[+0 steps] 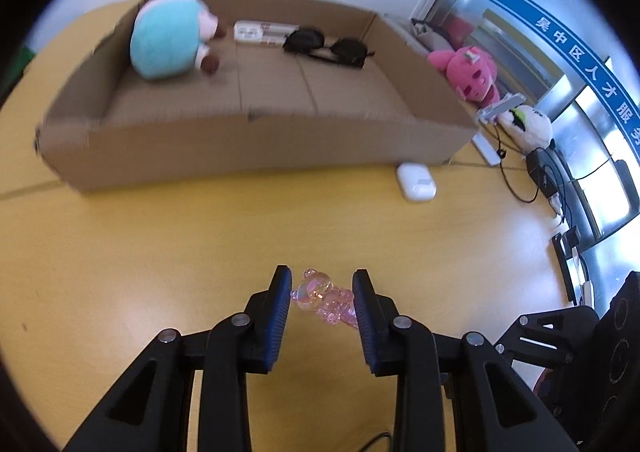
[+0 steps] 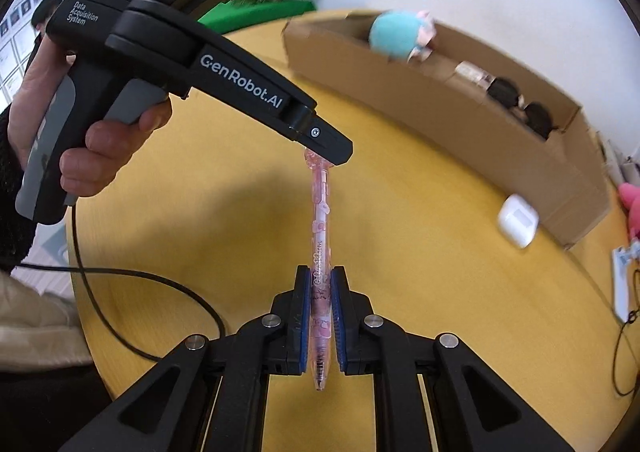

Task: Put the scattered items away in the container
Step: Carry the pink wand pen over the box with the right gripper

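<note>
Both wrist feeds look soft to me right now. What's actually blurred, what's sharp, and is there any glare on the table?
Left wrist view: the brown cardboard box and teal plush toy are motion-smeared, while the blue-padded fingers stay sharp; pale glare washes the yellow table at right. Right wrist view: the white earbud case and box are smeared, but the pink pen reads crisply. Fisheye bends the box edges in both.

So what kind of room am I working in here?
Probably an office or service centre: a glass partition with a blue signage band, a wall of staff photos, and a round wooden table with cables at its edge.
</note>
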The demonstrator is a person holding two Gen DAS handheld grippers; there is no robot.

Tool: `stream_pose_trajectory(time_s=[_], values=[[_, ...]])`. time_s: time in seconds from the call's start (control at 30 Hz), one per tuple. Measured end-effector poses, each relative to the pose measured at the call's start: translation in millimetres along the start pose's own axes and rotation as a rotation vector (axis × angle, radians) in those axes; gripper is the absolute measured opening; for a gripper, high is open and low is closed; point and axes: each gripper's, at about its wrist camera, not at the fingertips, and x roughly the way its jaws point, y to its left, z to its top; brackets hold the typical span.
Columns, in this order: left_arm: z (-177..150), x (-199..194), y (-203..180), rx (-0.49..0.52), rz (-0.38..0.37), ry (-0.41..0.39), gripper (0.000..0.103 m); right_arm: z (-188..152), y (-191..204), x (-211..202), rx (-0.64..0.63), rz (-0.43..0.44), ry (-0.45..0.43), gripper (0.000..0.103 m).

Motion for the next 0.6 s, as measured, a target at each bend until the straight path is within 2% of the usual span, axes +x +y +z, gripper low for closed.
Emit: stream_pose_trajectory(time_s=[0.2, 0.33, 0.43, 0.6], values=[[58, -30, -20, 0.134, 0.036, -0.099, 0.030, 43, -19, -22, 0.024, -0.090, -0.110, 0.010], [100, -42, -26, 0.215, 0.051, -0.139, 0.030, 89, -37, -17, 0.015, -0.145, -0.154, 0.011], [134, -42, -25, 0.254, 0.061, -0.140, 0.030, 116, -59, -12, 0.030, -0.166, -0.170, 0.011], [190, -23, -10, 0.283, 0.048, -0.095, 0.030, 154, -90, 0, 0.065, -0.178, -0.162, 0.011]])
